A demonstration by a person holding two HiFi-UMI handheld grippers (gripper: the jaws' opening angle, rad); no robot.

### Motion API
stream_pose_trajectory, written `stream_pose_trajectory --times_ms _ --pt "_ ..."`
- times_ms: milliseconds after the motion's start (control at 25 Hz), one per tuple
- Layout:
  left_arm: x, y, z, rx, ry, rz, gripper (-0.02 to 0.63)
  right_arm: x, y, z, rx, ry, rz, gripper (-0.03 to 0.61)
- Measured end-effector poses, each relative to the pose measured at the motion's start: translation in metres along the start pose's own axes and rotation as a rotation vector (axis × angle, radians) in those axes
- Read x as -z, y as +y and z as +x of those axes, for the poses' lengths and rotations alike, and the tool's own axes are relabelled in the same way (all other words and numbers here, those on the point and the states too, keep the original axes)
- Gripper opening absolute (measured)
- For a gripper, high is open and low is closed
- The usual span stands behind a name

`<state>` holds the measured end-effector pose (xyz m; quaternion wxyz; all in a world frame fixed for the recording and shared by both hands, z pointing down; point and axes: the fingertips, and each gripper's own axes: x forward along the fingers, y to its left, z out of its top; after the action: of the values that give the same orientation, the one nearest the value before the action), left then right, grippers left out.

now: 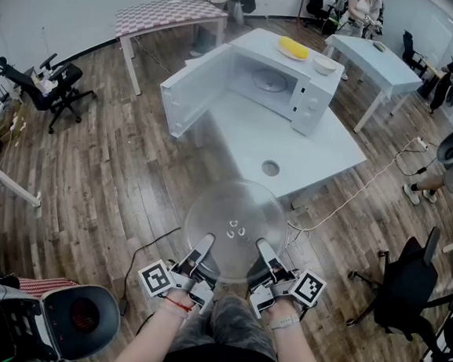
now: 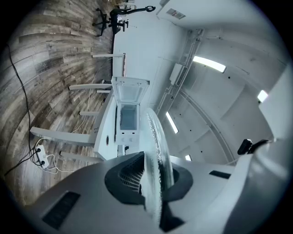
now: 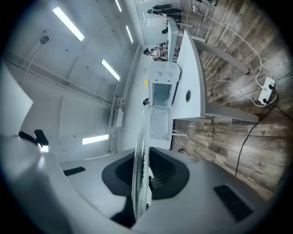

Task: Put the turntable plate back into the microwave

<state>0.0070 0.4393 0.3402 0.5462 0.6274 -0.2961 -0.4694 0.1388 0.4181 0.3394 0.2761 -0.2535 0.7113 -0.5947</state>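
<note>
A clear glass turntable plate (image 1: 235, 228) hangs level over the floor, short of the white table (image 1: 292, 147). My left gripper (image 1: 203, 249) is shut on its near left rim and my right gripper (image 1: 264, 254) on its near right rim. Seen edge-on, the plate (image 2: 158, 157) stands between the left jaws, and the plate (image 3: 139, 169) likewise between the right jaws. The white microwave (image 1: 274, 86) sits on the table's far half with its door (image 1: 191, 94) swung open to the left. A roller ring (image 1: 268, 81) lies inside its cavity.
A small round disc (image 1: 270, 168) lies on the table's near part. A yellow object on a plate (image 1: 291, 49) and a white bowl (image 1: 325, 65) rest on the microwave's top. A cable and power strip (image 1: 302, 221) lie on the floor to the right. Office chairs stand at both sides.
</note>
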Motion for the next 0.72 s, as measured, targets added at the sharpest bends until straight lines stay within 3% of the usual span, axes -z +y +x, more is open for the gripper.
stream_pose_trajectory --times_ms 720 --pt "-0.082 0.046 0.113 -0.002 -0.015 0.006 0.035 -0.084 -0.039 0.117 0.007 0.028 0.0 0.041"
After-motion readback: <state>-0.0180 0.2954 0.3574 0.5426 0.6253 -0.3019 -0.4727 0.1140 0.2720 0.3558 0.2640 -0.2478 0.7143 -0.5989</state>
